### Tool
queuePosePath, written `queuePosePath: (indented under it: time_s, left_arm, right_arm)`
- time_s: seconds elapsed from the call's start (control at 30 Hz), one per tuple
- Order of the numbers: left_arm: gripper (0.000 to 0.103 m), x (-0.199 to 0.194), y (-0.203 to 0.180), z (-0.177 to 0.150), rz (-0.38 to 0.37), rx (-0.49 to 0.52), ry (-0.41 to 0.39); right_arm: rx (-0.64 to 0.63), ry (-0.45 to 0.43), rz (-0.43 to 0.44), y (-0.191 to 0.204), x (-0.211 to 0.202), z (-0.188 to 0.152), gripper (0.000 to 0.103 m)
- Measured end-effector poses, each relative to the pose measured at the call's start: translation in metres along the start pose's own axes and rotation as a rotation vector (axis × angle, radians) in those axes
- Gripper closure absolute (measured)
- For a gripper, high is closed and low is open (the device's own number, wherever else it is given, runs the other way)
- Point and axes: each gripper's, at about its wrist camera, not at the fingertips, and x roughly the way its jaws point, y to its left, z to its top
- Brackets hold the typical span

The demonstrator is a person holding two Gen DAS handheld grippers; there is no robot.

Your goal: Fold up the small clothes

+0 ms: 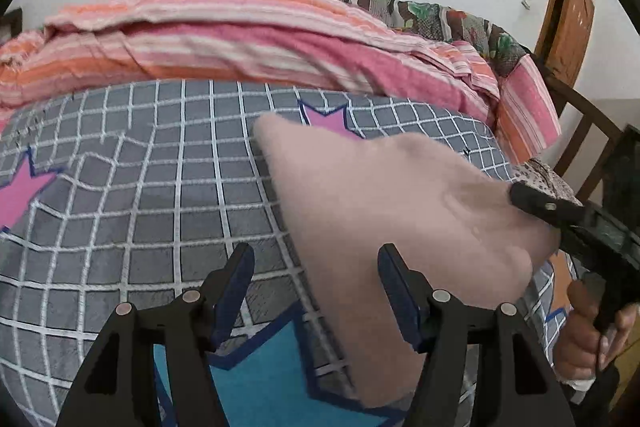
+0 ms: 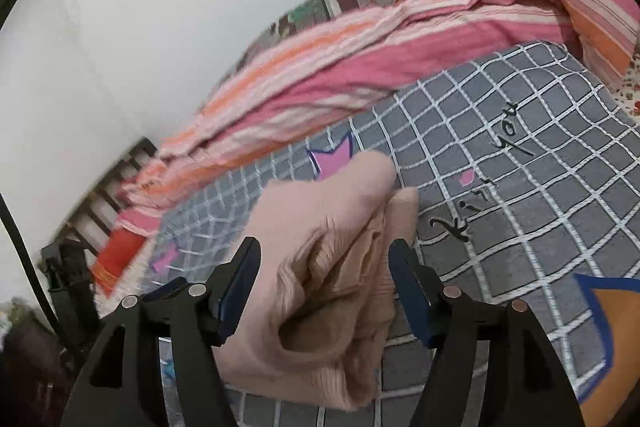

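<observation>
Left wrist view: pale pink ribbed knit garment [image 1: 384,227] lies bunched on the grey bedsheet with white grid lines and coloured star prints [image 1: 160,195], stretching from mid-frame down toward the lower right. Left gripper [image 1: 316,267] hovers above the sheet, its blue-padded fingers spread apart with nothing between them; the garment's edge passes just behind the right-hand finger. This view alone shows the right gripper [image 1: 520,195] from outside: its black tip sits against the garment's right side, though whether it pinches cloth there is hidden. The person's hand [image 1: 588,339] on the handle shows only here, as does a brown wooden door [image 1: 568,7] against the white wall.

Right wrist view: the garment [image 2: 320,287] fills the gap between the right gripper's [image 2: 324,267] widely parted fingers; folds and ribbing are plain, and no pad is seen pressing the fabric. Only this view shows black script lettering [image 2: 480,187] printed on the sheet and an orange star [image 2: 608,339] outlined in blue.

Both views: a rumpled pink, orange and white striped blanket [image 1: 248,35] beyond the sheet, with a floral patterned quilt [image 1: 400,3] behind it.
</observation>
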Motion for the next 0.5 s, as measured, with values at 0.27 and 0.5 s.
queuePosePath:
  time_s: [0.27, 0.5]
  left_arm:
    - [0.041, -0.003, 0.014, -0.007, -0.105, -0.020, -0.059]
    - [0.041, -0.002, 0.019, -0.006, -0.130, -0.019, -0.066]
  right_arm:
    - [-0.028, -0.010, 0.078, -0.002, -0.010, -0.021, 0.090]
    - [-0.014, 0.098, -0.014, -0.016, -0.001, -0.041, 0.083]
